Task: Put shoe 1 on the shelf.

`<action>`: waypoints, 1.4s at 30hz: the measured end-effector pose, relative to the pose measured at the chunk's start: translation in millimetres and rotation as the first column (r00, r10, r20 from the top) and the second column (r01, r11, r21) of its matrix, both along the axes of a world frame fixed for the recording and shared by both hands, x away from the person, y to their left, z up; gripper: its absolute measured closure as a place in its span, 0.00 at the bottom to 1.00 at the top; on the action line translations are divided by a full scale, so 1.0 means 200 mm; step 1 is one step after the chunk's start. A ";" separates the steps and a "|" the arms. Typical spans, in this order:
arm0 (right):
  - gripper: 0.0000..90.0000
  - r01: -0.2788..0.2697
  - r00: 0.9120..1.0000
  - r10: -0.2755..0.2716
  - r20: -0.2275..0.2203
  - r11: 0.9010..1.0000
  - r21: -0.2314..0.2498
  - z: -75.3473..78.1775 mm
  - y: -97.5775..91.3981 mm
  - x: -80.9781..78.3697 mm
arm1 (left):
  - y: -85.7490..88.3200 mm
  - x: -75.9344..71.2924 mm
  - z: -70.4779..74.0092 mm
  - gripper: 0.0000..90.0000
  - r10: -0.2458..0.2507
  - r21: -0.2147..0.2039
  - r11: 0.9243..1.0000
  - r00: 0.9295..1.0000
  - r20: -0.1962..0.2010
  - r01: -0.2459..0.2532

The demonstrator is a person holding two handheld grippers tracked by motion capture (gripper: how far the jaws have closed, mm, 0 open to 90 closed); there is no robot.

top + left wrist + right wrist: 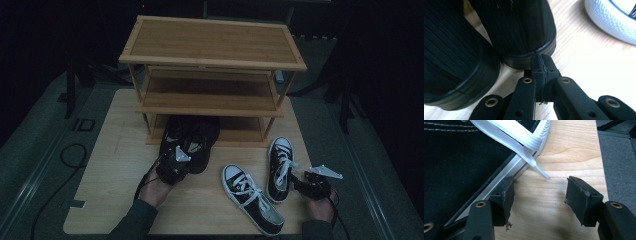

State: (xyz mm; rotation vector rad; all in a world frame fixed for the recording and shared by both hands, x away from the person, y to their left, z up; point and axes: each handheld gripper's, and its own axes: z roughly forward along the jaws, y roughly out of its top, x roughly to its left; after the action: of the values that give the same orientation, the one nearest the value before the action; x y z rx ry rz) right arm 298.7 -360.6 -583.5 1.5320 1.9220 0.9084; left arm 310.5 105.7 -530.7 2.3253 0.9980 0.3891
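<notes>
Standing behind the person, I'd say the work in hand is putting shoes away on the wooden shoe rack (pixel 212 65), which fills the upper middle of the high view.

A pair of black shoes (pixel 190 142) sits at the centre of that view, toes pushed toward the rack's lowest shelf and heels pointing back at the person. The left gripper (pixel 172 167) is right at those heels. In the left gripper view its jaws are pressed flat together with nothing between them, the tip just at the sole edge of the right-hand black heel (pixel 524 32), touching or nearly so. To my eye this is a nudge rather than a grasp: closed jaws used as a pusher to slide the shoe under the shelf.

In the lower right of the high view lie two black-and-white sneakers (pixel 252 205), one angled, one nearly straight, both on the table (pixel 120 165) and not yet on the rack. The right gripper (pixel 307 185) rests beside the straighter sneaker. In the right gripper view its jaws stand well apart, empty, with the sneaker's white sole edge (pixel 499 177) touching the left jaw and a white lace (pixel 509 137) trailing across the upper left.

Next, I'd guess, comes a steady forward push on the black heel, kept low so the jaws don't ride over the sole.
</notes>
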 end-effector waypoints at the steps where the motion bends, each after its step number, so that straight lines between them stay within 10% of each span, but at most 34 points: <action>1: 0.43 0.000 1.000 0.000 0.000 1.000 0.000 0.00 0.00 0.00 | 0.00 0.00 -0.01 1.00 0.002 0.007 1.000 1.000 -0.004 -0.002; 31: 0.43 0.000 1.000 0.000 0.000 1.000 0.000 0.00 0.00 0.00 | -0.05 0.06 -0.09 1.00 0.076 0.100 0.992 0.997 -0.016 -0.074; 42: 0.43 0.000 1.000 0.000 0.000 1.000 0.000 0.00 0.00 0.00 | -0.14 0.05 -0.10 0.98 0.025 0.123 0.992 1.000 -0.013 -0.023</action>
State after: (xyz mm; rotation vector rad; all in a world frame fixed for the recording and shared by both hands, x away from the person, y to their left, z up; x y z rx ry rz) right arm 298.8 -360.7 -583.5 1.5316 1.9219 0.9081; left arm 321.0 77.7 -551.2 2.4307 1.0366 0.4560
